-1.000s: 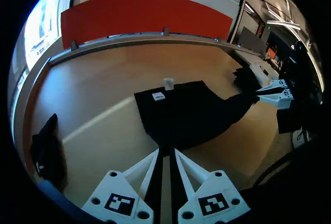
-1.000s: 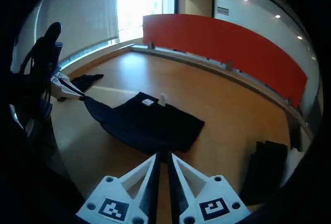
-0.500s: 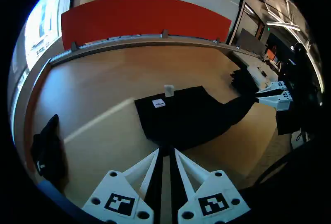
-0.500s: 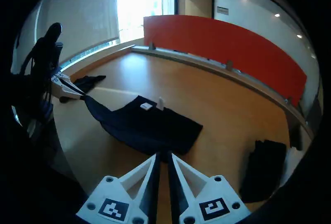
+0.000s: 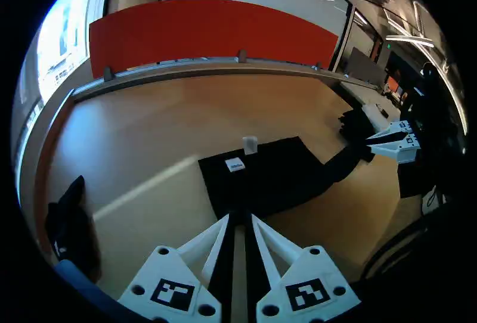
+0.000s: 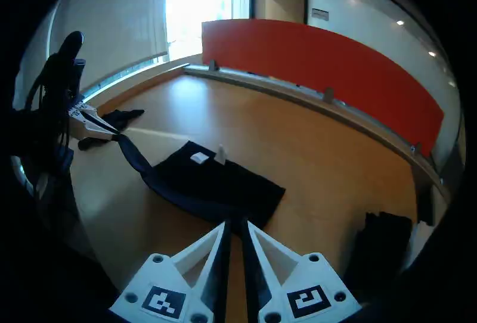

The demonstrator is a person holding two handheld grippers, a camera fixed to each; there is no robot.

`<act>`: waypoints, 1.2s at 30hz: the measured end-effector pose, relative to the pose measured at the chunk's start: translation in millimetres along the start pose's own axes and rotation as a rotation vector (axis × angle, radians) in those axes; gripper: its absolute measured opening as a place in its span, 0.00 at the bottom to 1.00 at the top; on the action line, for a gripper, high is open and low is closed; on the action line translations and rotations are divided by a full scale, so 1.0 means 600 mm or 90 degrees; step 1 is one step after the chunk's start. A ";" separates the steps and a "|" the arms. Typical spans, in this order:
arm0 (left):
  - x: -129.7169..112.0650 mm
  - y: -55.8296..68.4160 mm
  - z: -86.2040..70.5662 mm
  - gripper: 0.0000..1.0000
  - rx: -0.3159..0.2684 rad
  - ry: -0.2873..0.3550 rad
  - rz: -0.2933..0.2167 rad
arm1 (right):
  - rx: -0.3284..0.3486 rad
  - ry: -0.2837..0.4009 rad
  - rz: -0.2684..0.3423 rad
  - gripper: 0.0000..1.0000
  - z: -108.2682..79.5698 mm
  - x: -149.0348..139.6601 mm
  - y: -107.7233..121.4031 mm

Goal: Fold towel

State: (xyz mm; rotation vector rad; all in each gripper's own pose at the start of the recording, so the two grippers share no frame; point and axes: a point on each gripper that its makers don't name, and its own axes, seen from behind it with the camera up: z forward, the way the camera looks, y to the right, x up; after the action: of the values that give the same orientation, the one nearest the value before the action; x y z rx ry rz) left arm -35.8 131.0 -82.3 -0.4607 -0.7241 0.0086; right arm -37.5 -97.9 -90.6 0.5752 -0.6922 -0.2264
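A black towel (image 5: 271,174) lies on the wooden table (image 5: 149,126), with a white tag (image 5: 234,165) lying on it and a second white label (image 5: 250,144) standing up at its far edge. In the left gripper view, my left gripper (image 5: 239,214) is shut on the towel's near corner. At the right of that view, the right gripper (image 5: 371,146) holds the other near corner, lifted. In the right gripper view, my right gripper (image 6: 234,223) is shut on the towel (image 6: 220,183). The left gripper (image 6: 115,137) at the left pulls a taut strip of cloth.
A red partition (image 5: 208,28) runs along the table's far edge. A dark cloth (image 5: 68,224) lies at the left and a black pile (image 5: 355,123) at the right. In the right gripper view these are the cloth (image 6: 119,117) and the pile (image 6: 381,242).
Both grippers kept their hold and moved up and back. The held near edge is stretched tighter, and the flat part of the towel looks smaller and farther off.
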 end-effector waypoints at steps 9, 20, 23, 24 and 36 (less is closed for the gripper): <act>0.034 -0.026 0.052 0.11 0.009 0.014 0.005 | -0.005 -0.017 0.018 0.12 0.055 0.008 0.030; 0.038 -0.048 0.126 0.11 0.006 -0.009 0.030 | -0.005 -0.048 0.053 0.12 0.118 -0.010 0.056; 0.032 -0.052 0.146 0.11 0.002 -0.017 0.030 | -0.006 -0.058 0.057 0.12 0.132 -0.019 0.063; 0.030 -0.054 0.152 0.11 0.001 -0.020 0.029 | -0.006 -0.061 0.057 0.12 0.136 -0.021 0.064; 0.009 -0.084 0.221 0.11 0.011 -0.051 0.007 | -0.009 -0.082 0.079 0.12 0.190 -0.037 0.083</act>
State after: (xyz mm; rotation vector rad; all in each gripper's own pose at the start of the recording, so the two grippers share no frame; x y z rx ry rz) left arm -124.1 140.2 28.5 -0.4500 -0.7990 0.0435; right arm -128.4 -96.9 -3.2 0.5056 -0.8477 -0.1538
